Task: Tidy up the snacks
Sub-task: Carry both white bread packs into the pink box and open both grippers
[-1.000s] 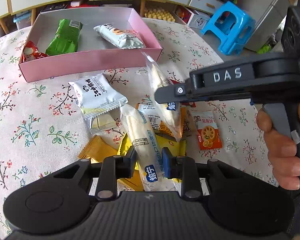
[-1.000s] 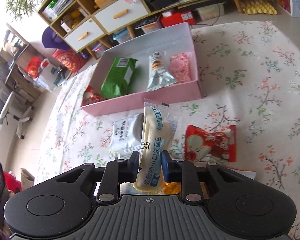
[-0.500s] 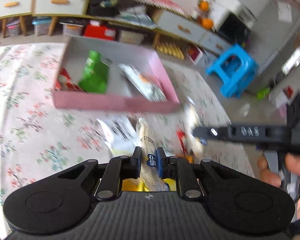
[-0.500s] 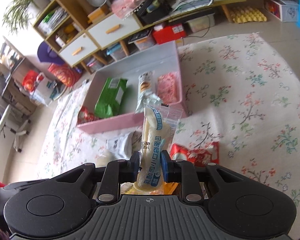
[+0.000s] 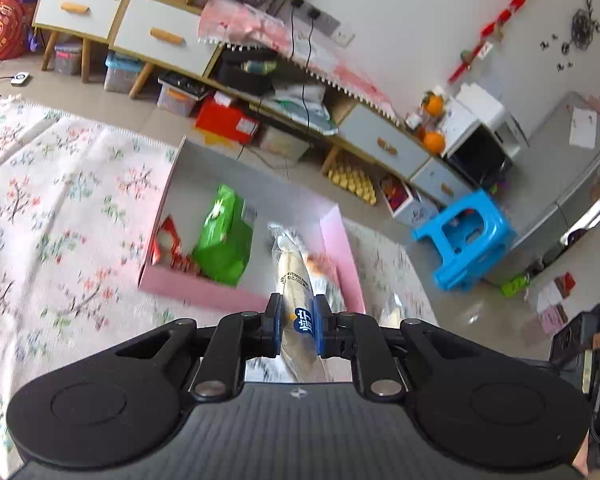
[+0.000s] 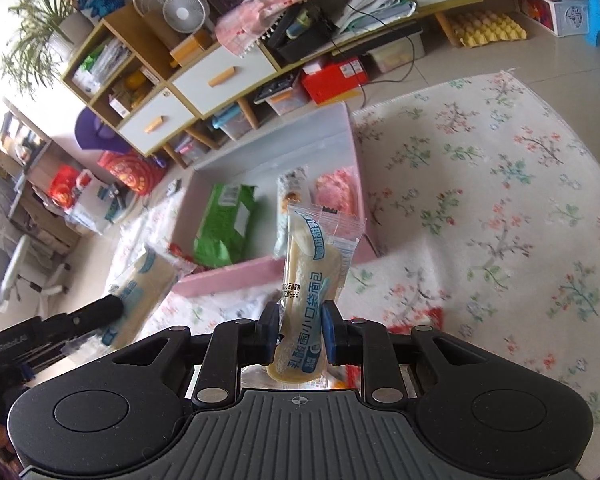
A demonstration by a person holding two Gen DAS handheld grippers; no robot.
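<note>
Left gripper [image 5: 297, 326] clamps a wrapped bread roll [image 5: 296, 300], raised before the pink box [image 5: 204, 286]. Right gripper [image 6: 300, 334] clamps a second bread packet [image 6: 314, 280], upright, near the box's front wall. Inside lie a green pouch [image 6: 226, 224], a red packet [image 5: 168, 246] and a pink packet [image 6: 336, 192]. Floral cloth [image 6: 480, 220] beneath; blue stool [image 5: 464, 232] well apart.

Bread packet [image 6: 306, 300] reads "乳酸菌小口袋面包".
</note>
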